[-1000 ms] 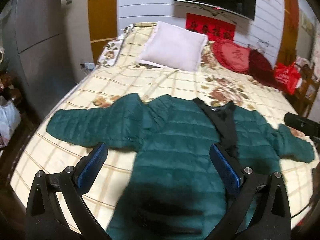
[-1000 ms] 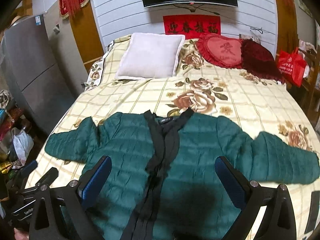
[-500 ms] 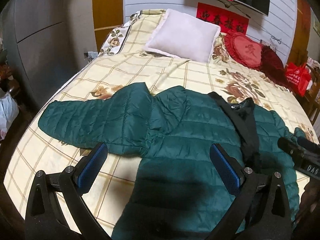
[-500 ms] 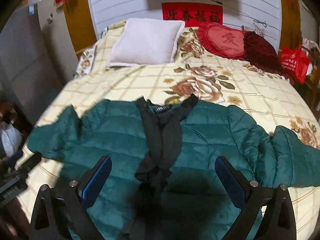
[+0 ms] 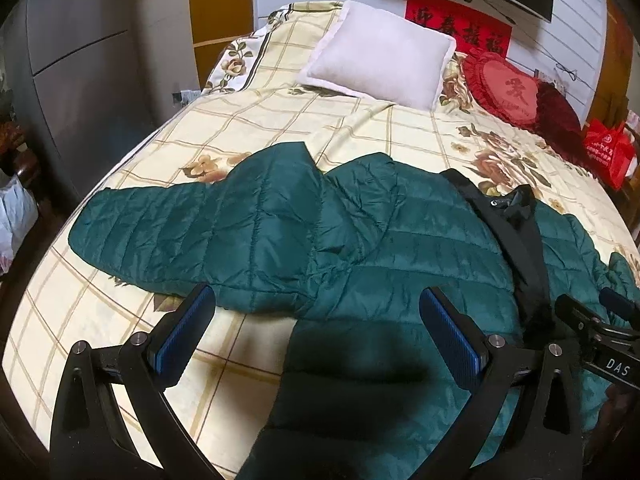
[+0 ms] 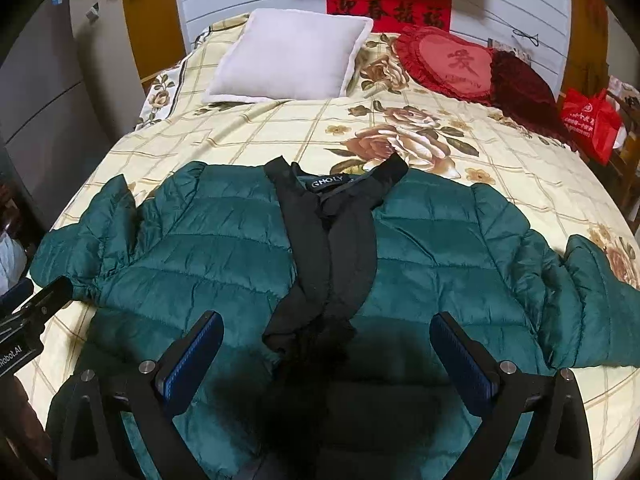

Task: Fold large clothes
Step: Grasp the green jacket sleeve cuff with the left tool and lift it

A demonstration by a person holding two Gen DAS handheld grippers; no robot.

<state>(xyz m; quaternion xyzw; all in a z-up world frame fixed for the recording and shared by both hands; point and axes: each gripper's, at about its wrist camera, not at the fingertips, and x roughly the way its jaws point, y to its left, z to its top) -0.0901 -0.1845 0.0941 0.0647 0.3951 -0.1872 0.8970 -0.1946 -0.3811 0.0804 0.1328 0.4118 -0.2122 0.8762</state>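
A dark green quilted puffer jacket (image 5: pixel 400 248) lies flat on the bed, front up, with a black collar and front band (image 6: pixel 332 240). Its left sleeve (image 5: pixel 180 236) stretches toward the bed's left edge; its right sleeve (image 6: pixel 592 304) reaches the right edge. My left gripper (image 5: pixel 316 328) is open and empty, above the jacket's left side below the armpit. My right gripper (image 6: pixel 326 352) is open and empty, above the jacket's middle over the black band. The right gripper's body shows in the left wrist view (image 5: pixel 600 344).
The bed (image 6: pixel 280 128) has a cream checked floral cover. A white pillow (image 6: pixel 288 56), a red heart cushion (image 6: pixel 452 64) and a dark red cushion (image 6: pixel 520 80) lie at its head. A red bag (image 6: pixel 588 120) stands right; a grey cabinet (image 5: pixel 80 60) stands left.
Both grippers have moved forward and lower toward the jacket, the left one shifting left toward the sleeve. The jacket has not moved. Both stay open.
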